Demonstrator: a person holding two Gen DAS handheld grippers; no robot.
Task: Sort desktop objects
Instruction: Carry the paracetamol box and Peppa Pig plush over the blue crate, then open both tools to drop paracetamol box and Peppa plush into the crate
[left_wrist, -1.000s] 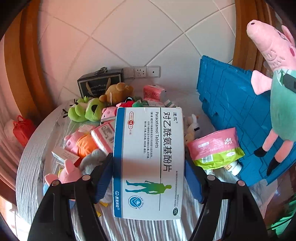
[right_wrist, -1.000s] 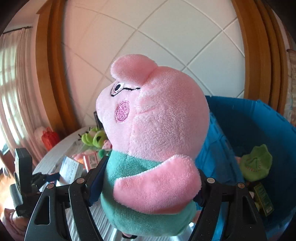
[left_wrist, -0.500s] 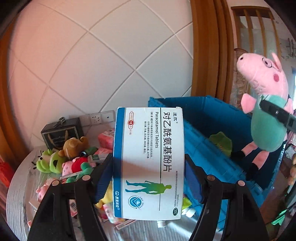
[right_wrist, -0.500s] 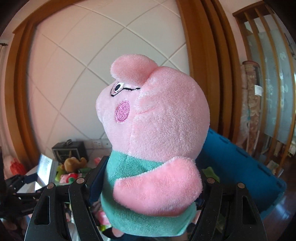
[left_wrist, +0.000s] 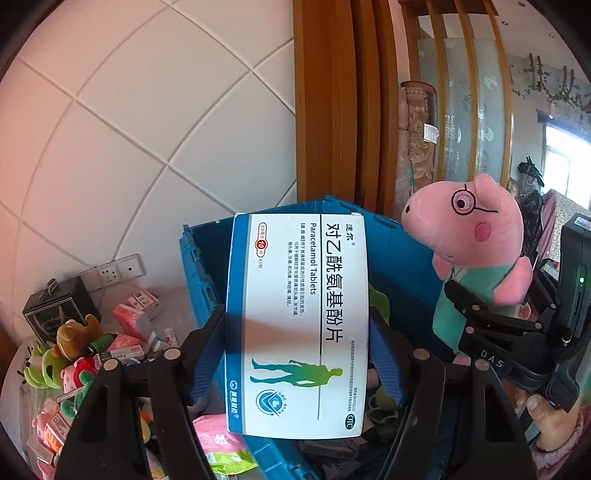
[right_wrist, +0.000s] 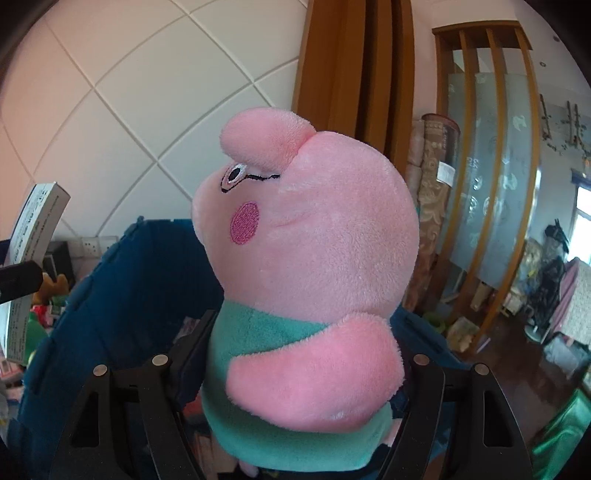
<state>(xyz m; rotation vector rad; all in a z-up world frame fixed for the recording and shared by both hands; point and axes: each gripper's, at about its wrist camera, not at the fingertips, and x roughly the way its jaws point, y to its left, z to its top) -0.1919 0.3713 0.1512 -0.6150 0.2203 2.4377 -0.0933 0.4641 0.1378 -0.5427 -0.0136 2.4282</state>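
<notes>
A white and blue paracetamol tablet box (left_wrist: 295, 325) stands upright between the blue pads of my left gripper (left_wrist: 295, 354), which is shut on its sides. It hangs in front of and above the open blue crate (left_wrist: 399, 240). A pink pig plush (right_wrist: 314, 240) in a green shirt is clamped at the body by my right gripper (right_wrist: 299, 354). In the left wrist view the pig plush (left_wrist: 469, 229) hangs at the right over the crate. In the right wrist view the tablet box (right_wrist: 33, 229) shows at the far left, with the crate (right_wrist: 122, 280) behind the plush.
Plush toys and small packets (left_wrist: 74, 350) crowd the table at the lower left, beside a black box (left_wrist: 55, 310) and a wall socket (left_wrist: 114, 271). A pink and green pouch (left_wrist: 221, 450) lies by the crate. A wooden frame (left_wrist: 332, 110) rises behind. A hand (left_wrist: 550, 417) grips the right tool.
Both views have swung right, from the cluttered table to the blue crate. The tablet box and the pig plush have travelled with their grippers to the crate. Both grips are unchanged.
</notes>
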